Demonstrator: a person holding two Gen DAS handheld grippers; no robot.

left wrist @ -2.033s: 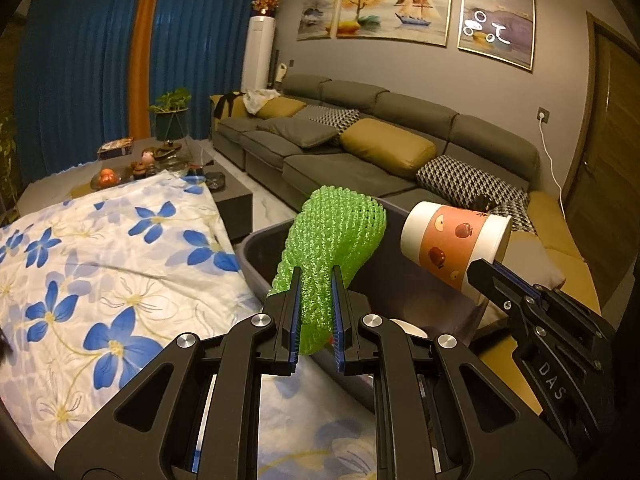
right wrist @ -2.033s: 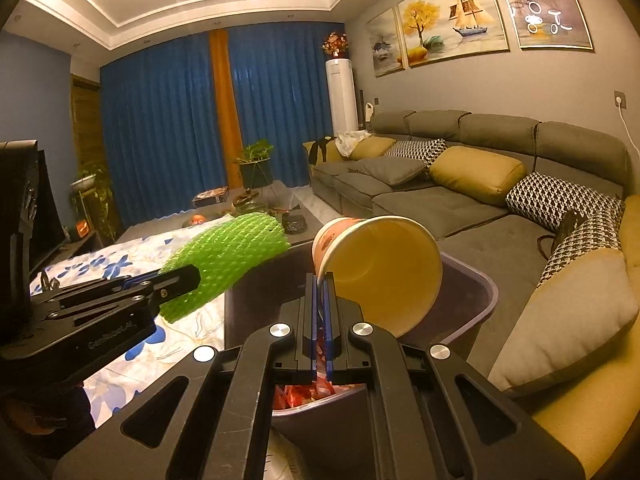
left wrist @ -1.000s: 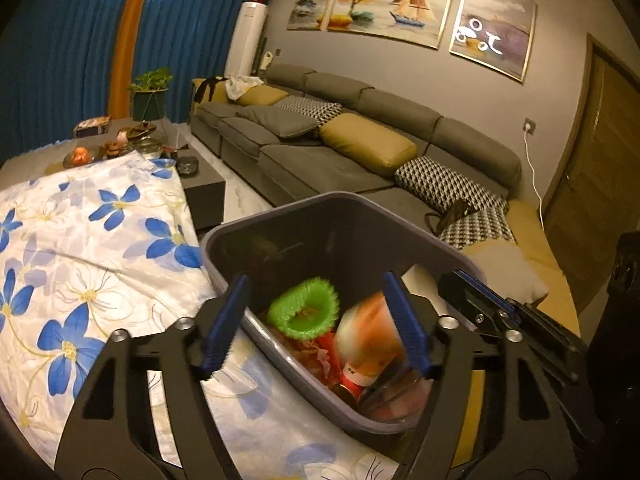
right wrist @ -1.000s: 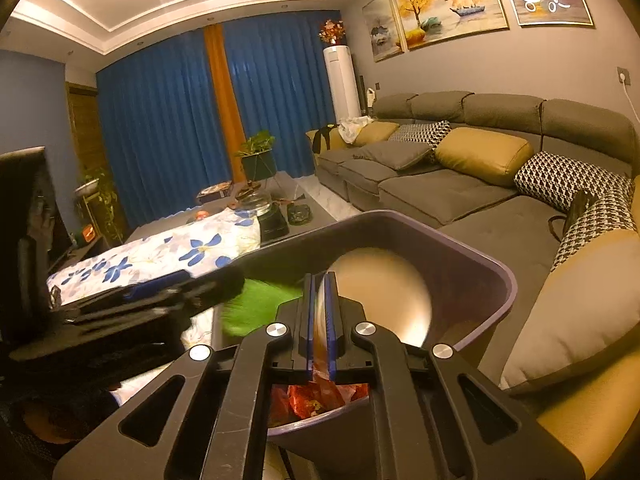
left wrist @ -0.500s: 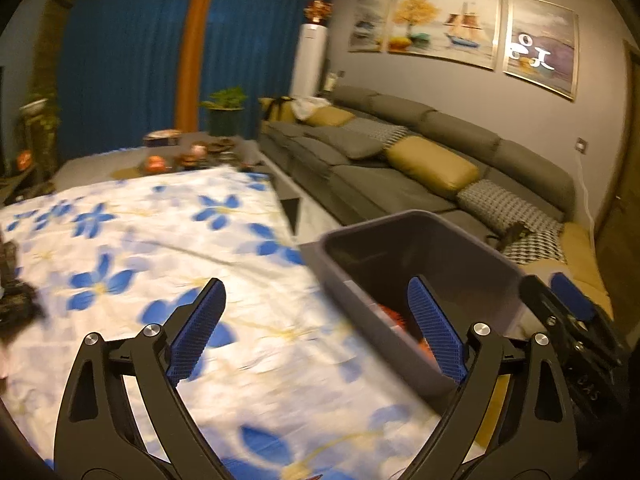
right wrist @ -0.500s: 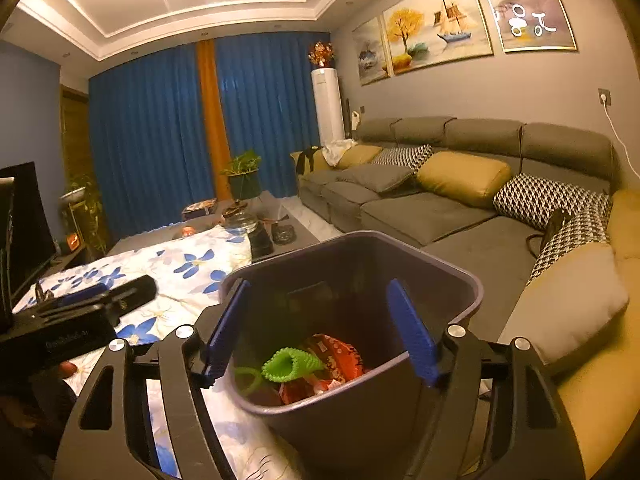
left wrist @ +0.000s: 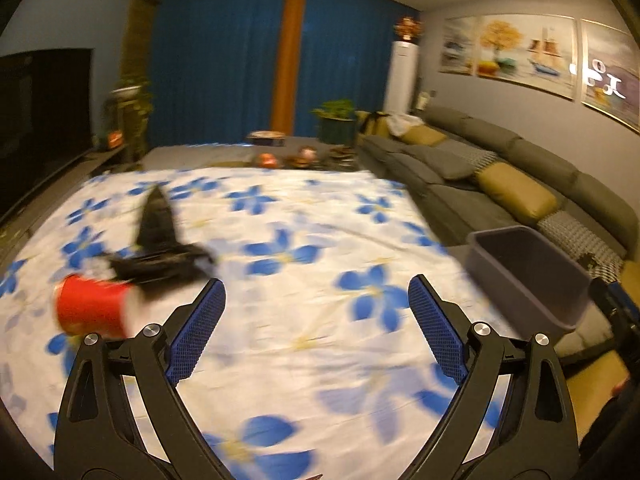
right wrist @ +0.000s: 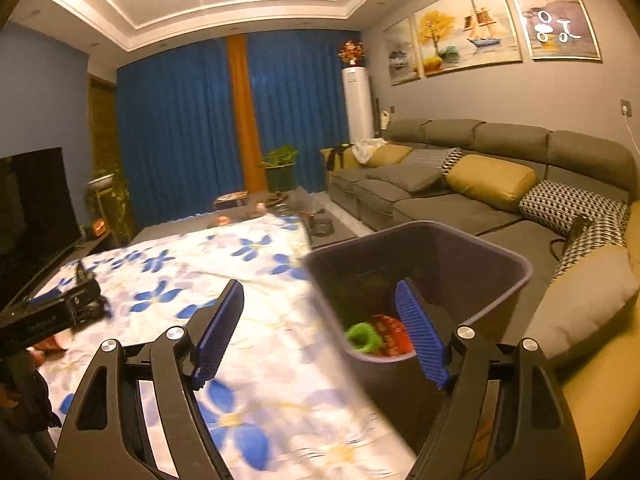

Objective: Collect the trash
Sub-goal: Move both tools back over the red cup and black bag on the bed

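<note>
My left gripper (left wrist: 316,312), fingers spread and empty, faces the floral cloth (left wrist: 304,240); a red cup (left wrist: 90,310) lies at lower left. My right gripper (right wrist: 320,328), likewise spread, frames the grey bin (right wrist: 480,256) at centre right, holding green netting (right wrist: 362,336).

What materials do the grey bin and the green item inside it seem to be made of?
The bin looks like matte moulded plastic: thin smooth walls, rolled rim. The green item seems to be foam netting, though blur hides its mesh.

green net (right wrist: 363,336) and cup dropped into bin (right wrist: 516,268) — both grippers emptied, spread
</note>
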